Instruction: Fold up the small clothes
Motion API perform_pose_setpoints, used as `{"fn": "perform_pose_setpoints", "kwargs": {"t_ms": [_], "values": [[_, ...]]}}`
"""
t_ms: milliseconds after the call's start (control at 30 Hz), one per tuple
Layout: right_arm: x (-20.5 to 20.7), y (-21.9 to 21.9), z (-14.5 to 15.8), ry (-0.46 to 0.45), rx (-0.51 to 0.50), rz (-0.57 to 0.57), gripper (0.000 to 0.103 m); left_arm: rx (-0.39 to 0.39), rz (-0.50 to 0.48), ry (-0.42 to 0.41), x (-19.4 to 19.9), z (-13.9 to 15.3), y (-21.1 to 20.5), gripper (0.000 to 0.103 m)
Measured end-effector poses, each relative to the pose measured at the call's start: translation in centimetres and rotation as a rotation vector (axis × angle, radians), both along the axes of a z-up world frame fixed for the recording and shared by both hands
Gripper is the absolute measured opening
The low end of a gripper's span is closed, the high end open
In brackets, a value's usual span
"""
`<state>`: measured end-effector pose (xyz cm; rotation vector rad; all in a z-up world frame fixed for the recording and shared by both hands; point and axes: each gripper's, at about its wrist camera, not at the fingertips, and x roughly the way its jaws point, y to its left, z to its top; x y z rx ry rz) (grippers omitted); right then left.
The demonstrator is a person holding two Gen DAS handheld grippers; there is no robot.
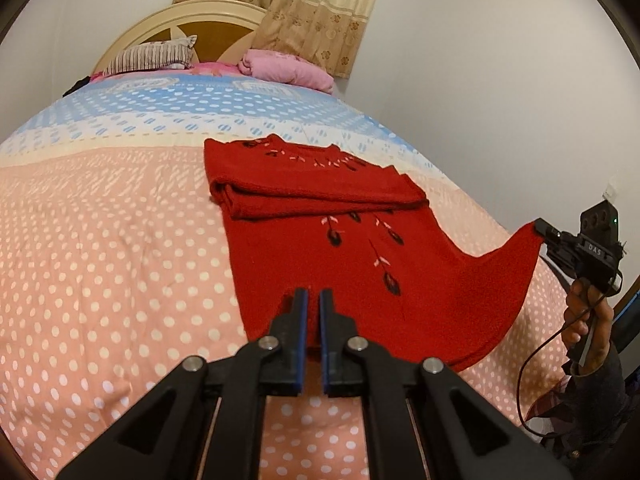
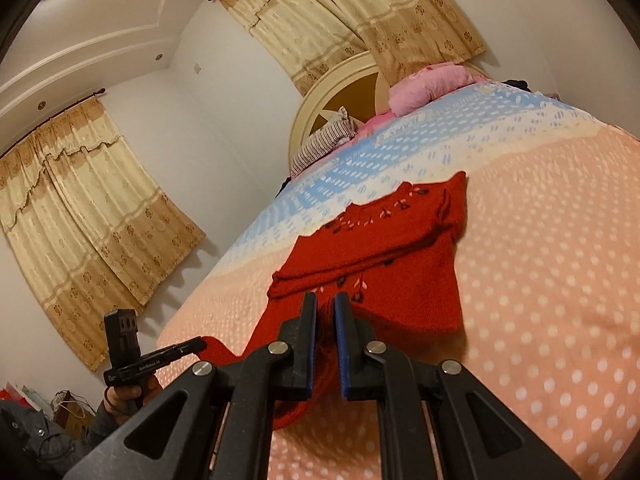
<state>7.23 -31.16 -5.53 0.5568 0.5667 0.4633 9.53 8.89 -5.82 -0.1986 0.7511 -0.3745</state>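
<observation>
A red knitted sweater (image 1: 360, 248) (image 2: 400, 280) with black and pink leaf embroidery lies on the bed, its sleeves folded across the chest. In the left wrist view, my left gripper (image 1: 314, 294) is shut on the near hem, red cloth showing between its blue pads. My right gripper (image 1: 540, 227) pinches the hem's right corner and holds it lifted off the bed. The right wrist view shows the right gripper (image 2: 325, 300) shut on red cloth. There the left gripper (image 2: 202, 344) grips the other raised corner at the lower left.
The bed (image 1: 100, 260) (image 2: 540, 280) has a dotted sheet, peach near me and blue farther off. A striped pillow (image 1: 152, 56), a pink quilt (image 1: 288, 68) and a round headboard (image 1: 208, 20) sit at the far end. White walls and beige curtains (image 2: 92, 184) surround it. A hand (image 1: 584, 320) holds each gripper.
</observation>
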Motion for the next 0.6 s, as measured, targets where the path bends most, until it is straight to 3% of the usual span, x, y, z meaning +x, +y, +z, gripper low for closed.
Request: {"fn": "perform_pose_setpoints", "kwargs": {"t_ms": [233, 600], "values": [[2.4, -0.6, 1.7, -0.025, 0.005, -0.004, 0.007, -0.047, 0.030, -0.007, 2.4, 0.9, 1.2, 0.005], [7.9, -2.4, 4.0, -0.033, 0.004, -0.028, 0.004, -0.052, 0.062, -0.038, 8.0, 2.7, 2.6, 0.005]]}}
